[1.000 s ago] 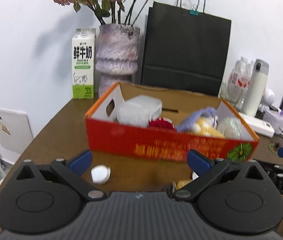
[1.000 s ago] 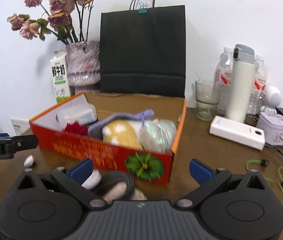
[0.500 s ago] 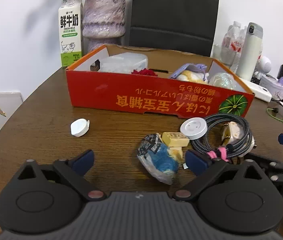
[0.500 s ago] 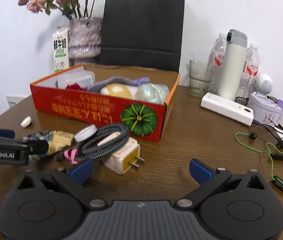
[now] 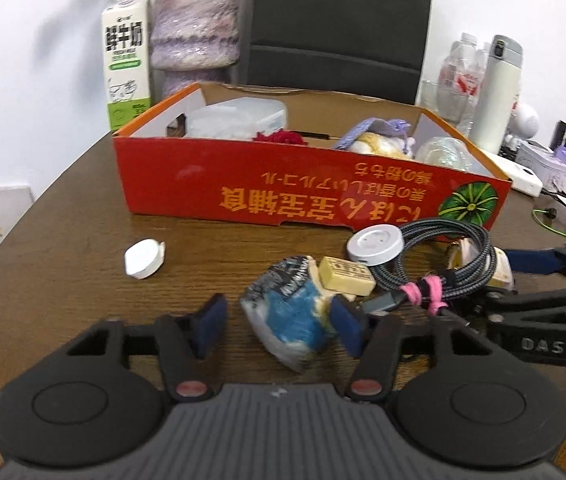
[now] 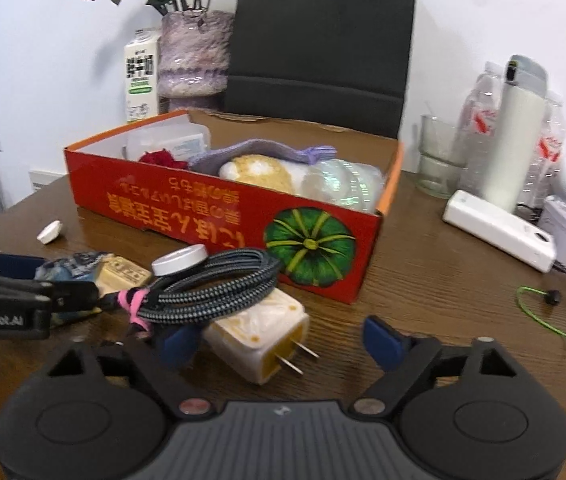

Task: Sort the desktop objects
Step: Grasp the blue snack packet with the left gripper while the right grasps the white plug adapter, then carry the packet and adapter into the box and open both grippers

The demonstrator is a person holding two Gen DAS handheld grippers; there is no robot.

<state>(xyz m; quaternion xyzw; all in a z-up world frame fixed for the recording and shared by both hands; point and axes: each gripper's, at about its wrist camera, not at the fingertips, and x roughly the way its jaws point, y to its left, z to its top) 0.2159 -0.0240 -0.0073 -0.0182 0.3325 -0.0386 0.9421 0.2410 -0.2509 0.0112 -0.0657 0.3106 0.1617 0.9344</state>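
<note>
Both claws are spread: the left claw [image 5: 279,326] straddles the crumpled wrapper [image 5: 289,320], the right claw [image 6: 283,340] the charger plug [image 6: 261,334]; its coiled cable [image 6: 211,288] could snag, dragging neighbours.

This looks like an office or lived-in workroom. A brown wooden counter [image 6: 423,264] stands against a plain white wall, crowded with everyday desk clutter: a milk carton [image 5: 126,56], a purple vase [image 6: 195,52] of dried flowers, a black paper bag [image 6: 323,36], a white thermos [image 6: 517,136], water bottles [image 6: 479,132], a power bank [image 6: 499,230] and tangled cables [image 6: 563,312].
</note>
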